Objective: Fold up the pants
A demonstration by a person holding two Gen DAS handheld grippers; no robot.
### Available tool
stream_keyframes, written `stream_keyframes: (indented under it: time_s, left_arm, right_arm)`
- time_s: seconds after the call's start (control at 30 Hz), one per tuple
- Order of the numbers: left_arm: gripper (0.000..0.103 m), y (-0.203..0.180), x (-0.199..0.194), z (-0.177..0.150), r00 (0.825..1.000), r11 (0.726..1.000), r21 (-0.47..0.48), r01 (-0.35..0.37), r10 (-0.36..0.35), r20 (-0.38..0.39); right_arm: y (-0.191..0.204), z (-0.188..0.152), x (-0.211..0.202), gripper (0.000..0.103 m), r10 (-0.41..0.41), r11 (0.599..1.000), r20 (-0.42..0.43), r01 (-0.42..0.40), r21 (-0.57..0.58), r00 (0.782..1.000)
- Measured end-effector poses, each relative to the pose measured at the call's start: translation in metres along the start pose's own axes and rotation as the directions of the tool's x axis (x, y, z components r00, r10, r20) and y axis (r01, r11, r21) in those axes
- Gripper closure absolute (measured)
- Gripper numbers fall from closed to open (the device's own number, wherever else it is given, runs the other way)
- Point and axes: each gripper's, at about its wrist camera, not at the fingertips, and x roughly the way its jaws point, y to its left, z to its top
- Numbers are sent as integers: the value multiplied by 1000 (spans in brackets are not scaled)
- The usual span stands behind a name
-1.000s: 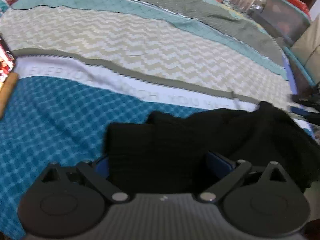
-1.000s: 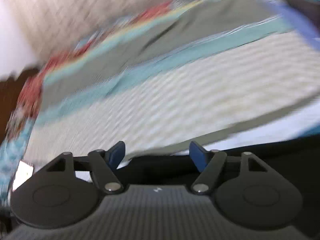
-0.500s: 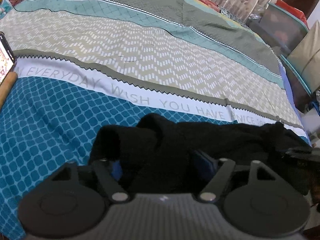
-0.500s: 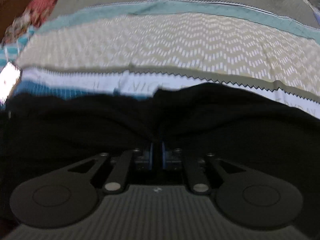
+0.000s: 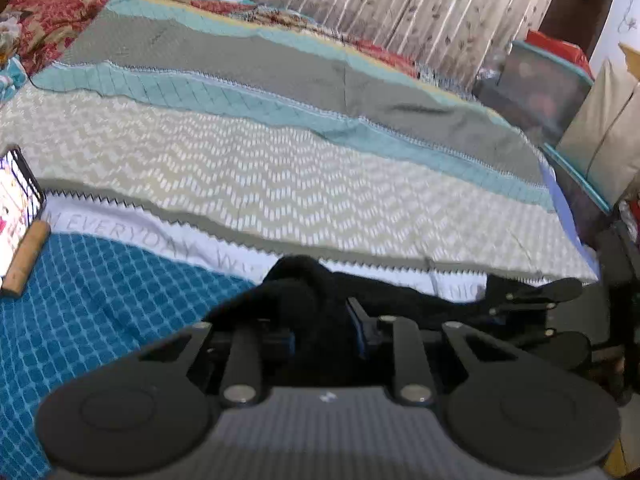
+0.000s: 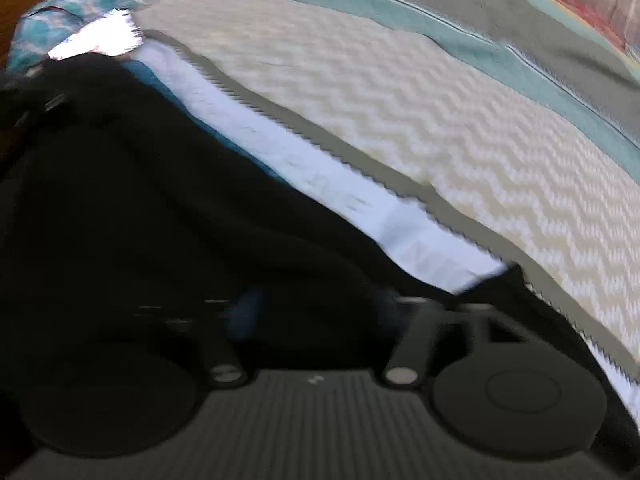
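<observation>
Most of the task remains: the pants (image 5: 384, 292) lie bunched in a dark strip along the near edge of the bed (image 5: 280, 184), on the blue checked band and the white lettered band, with no flat fold yet visible. I judge this as the opening step, gripping both ends before spreading or doubling the cloth. The far side of the bed, covering the cream zigzag, teal and grey bands, is bare and gives wide room for laying the pants out. On my left, a phone (image 5: 16, 204) leaning on a wooden roller (image 5: 26, 258) sits near the edge; I should keep cloth clear of it. On my right, the bed ends just past the right gripper (image 5: 496, 300), which is clenched on the pants. My left gripper (image 5: 320, 332) is closing, with a raised bunch of fabric between its jaws.
</observation>
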Motion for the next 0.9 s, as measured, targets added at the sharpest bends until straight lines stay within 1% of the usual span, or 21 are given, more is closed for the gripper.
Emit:
stream_keyframes:
  time_s: [0.03, 0.1, 0.13, 0.2, 0.23, 0.33, 0.37, 0.4, 0.43, 0.47, 0.5, 0.53, 0.57, 0.6, 0.67, 0.7, 0.73, 0.77, 0.8, 0.83, 0.9]
  left_arm:
    - [83, -1, -1, 4, 1000, 1000, 10, -10, 10, 15]
    - [83, 2, -5, 18, 998, 1000, 12, -22, 21, 61]
    - [83, 7, -7, 25, 997, 1000, -1, -14, 14, 80]
    - [83, 19, -12, 44, 992, 999, -36, 2, 2, 122]
    - [84, 24, -15, 54, 989, 999, -45, -4, 11, 147]
    - [84, 31, -19, 83, 968, 996, -31, -81, 86, 237]
    - [83, 35, -18, 90, 964, 995, -32, -98, 103, 244]
    - [80, 41, -10, 97, 967, 993, -33, -109, 114, 226]
    - [74, 47, 0, 101, 974, 993, -29, -117, 120, 192]
    - [69, 54, 17, 104, 981, 990, -26, -135, 137, 137]
    - [58, 60, 33, 103, 980, 983, -26, -181, 183, 84]
    - [55, 68, 49, 99, 961, 961, -27, -274, 275, 21]
    - [55, 73, 54, 94, 942, 941, -33, -336, 336, -15]
    - [55, 82, 53, 86, 938, 936, -59, -346, 344, -32]
    - [52, 96, 38, 71, 957, 944, -154, -291, 288, -42]
    - [49, 102, 30, 66, 961, 941, -195, -276, 274, -38]
    - [47, 106, 20, 60, 965, 935, -240, -260, 261, -28]
    - [46, 108, 11, 56, 972, 931, -281, -231, 235, -20]
    - [43, 111, 6, 53, 979, 929, -310, -200, 205, -18]
    - [40, 111, 5, 52, 985, 927, -334, -169, 171, -25]
    - [35, 106, 10, 54, 993, 927, -356, -120, 108, -53]
  right_arm:
    - [-1, 6, -7, 94, -12, 1000, 17, 12, 13, 1000]
    - [-9, 22, -19, 95, -61, 997, 95, 57, 44, 994]
    - [-11, 35, -25, 95, -89, 995, 141, 82, 56, 986]
    - [-14, 58, -24, 95, -134, 990, 201, 123, 66, 970]
    - [-14, 71, -23, 95, -157, 987, 230, 146, 67, 961]
    - [-23, 95, -19, 95, -176, 983, 325, 148, 109, 929]
    - [-21, 106, -14, 95, -181, 981, 351, 144, 128, 919]
    - [-22, 106, -11, 95, -181, 980, 356, 139, 139, 917]
    - [-20, 107, 1, 94, -184, 980, 343, 143, 142, 921]
    - [-18, 109, 21, 90, -192, 979, 295, 160, 128, 936]
    - [-18, 104, 39, 79, -202, 978, 223, 183, 104, 954]
    - [-21, 95, 49, 65, -209, 976, 157, 197, 88, 965]
    - [-24, 88, 52, 65, -222, 973, 137, 210, 96, 965]
    - [-26, 77, 48, 65, -216, 972, 149, 198, 129, 965]
    - [-30, 58, 26, 65, -112, 980, 219, 71, 185, 969]
    - [-27, 48, 13, 64, -43, 983, 263, -6, 182, 964]
    - [-22, 41, 3, 58, 13, 986, 297, -61, 156, 955]
    - [-14, 32, -4, 53, 72, 989, 315, -108, 101, 947]
    - [-6, 27, -6, 44, 102, 991, 309, -123, 50, 945]
    - [2, 23, -3, 41, 112, 993, 290, -117, 0, 950]
    - [16, 21, 13, 41, 108, 993, 238, -95, -65, 965]
